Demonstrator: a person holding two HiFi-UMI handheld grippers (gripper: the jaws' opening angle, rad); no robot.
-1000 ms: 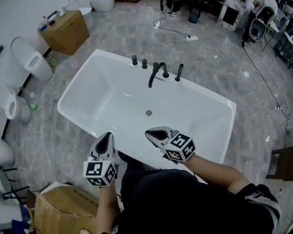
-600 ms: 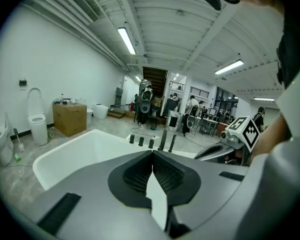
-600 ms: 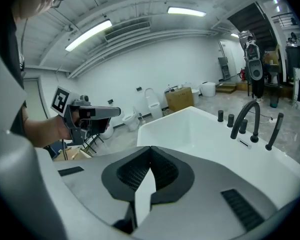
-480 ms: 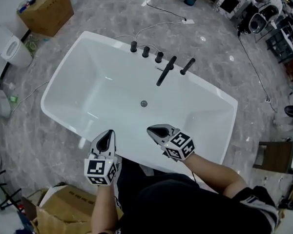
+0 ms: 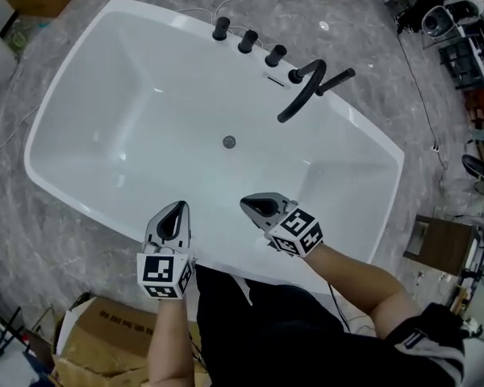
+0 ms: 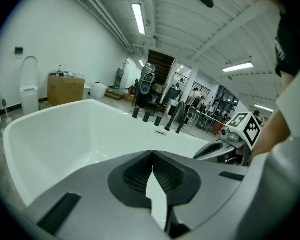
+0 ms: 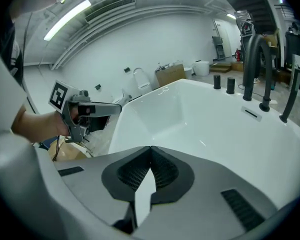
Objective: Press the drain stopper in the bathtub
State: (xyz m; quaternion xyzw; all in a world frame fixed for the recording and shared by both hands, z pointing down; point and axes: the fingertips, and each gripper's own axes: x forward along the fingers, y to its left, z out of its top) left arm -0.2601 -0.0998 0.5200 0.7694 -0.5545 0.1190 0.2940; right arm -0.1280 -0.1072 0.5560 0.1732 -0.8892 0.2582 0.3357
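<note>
A big white bathtub (image 5: 129, 87) is sitting on a grey marble floor (image 5: 40, 240). The small round metal drain stopper (image 5: 229, 142) is lying in the middle of the tub's bottom, near the curved black tap (image 5: 300, 91). The left gripper (image 5: 177, 210) and right gripper (image 5: 250, 205) are hovering over the near rim, each with jaws pressed together on nothing. A brown cardboard box (image 5: 97, 337) is standing behind them.

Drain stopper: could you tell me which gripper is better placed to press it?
Probably the right gripper: its shut jaws reach over the bathtub, closer to the drain stopper, while the left gripper sits farther off.
</note>
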